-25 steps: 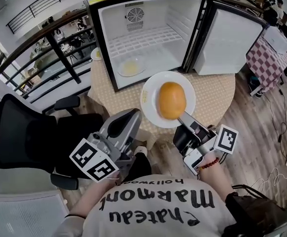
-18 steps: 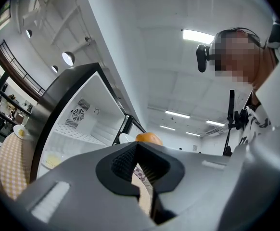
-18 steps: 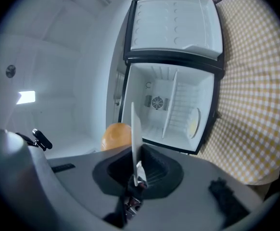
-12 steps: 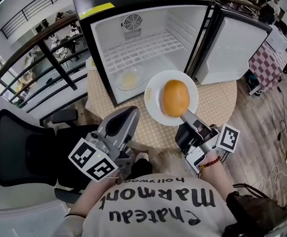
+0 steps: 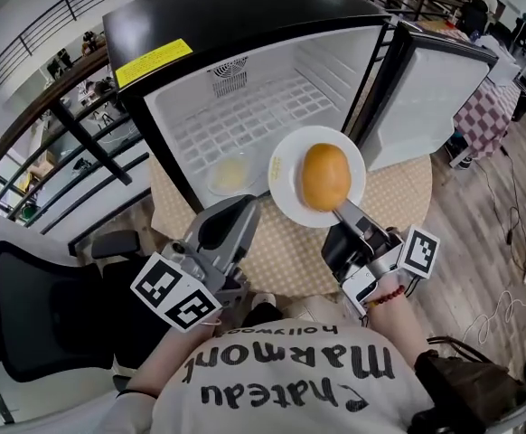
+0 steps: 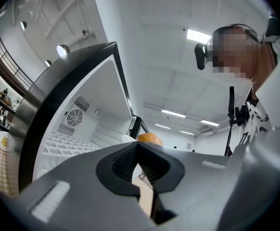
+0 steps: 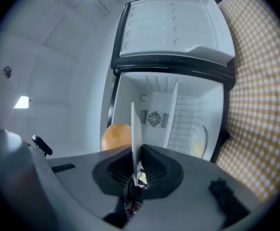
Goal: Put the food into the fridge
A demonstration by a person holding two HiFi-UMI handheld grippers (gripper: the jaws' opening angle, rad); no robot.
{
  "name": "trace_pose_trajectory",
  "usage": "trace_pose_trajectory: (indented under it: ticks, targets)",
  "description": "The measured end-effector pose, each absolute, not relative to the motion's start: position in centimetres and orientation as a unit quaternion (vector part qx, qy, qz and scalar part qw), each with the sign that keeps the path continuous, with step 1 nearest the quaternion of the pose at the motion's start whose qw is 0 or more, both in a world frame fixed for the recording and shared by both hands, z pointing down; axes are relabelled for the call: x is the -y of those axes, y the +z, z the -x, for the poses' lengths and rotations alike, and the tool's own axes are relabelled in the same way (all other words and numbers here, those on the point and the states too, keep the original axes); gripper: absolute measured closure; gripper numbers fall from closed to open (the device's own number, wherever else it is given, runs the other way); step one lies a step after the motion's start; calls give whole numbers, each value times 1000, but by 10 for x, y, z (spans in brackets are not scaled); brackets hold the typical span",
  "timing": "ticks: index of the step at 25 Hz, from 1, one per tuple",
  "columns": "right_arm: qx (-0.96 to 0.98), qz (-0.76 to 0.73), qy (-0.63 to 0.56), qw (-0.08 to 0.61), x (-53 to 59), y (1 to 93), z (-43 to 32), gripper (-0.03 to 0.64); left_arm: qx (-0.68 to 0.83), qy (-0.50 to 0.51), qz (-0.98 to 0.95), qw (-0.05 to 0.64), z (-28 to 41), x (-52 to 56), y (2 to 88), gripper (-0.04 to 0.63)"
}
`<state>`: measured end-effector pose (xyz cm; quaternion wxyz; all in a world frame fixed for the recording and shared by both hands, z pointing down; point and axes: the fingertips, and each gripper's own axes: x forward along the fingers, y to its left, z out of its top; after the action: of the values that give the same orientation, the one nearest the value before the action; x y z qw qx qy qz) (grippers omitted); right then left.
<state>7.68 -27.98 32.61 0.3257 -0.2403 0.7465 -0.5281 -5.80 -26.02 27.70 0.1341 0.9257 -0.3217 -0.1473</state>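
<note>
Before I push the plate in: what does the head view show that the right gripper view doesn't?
Head view only: the left gripper and a black chair. Right gripper view only: the right gripper shut on the rim of the plate, seen edge-on. Both: the bun, the open fridge and a small dish inside it.

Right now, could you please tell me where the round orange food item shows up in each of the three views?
Head view: round orange food at centre, on the white plate gripped by the right gripper.
Left gripper view: only its top peeks above the shut left gripper, centre.
Right gripper view: lower centre, just left of the plate's edge.
Shared landmark: the fridge's round fan vent.
</note>
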Motion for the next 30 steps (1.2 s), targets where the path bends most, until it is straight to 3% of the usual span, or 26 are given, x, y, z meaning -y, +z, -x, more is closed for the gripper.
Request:
trace_pose_trajectory:
  ticks: [4, 9, 13, 30]
  targets:
    - [-723, 262, -538, 344, 303, 336, -85, 589, 302, -127, -935, 137, 49, 279, 289, 595]
    - [-685, 285, -563, 365, 334, 359, -91, 589, 295, -81, -948, 93, 35, 293, 318, 595]
    - [-660, 293, -587, 365, 358, 375, -86, 589, 256, -72, -955, 132, 13, 301, 343, 595]
    - [-599, 363, -622, 350, 410, 400, -86, 589, 220, -30, -963, 150, -15, 325, 392, 595]
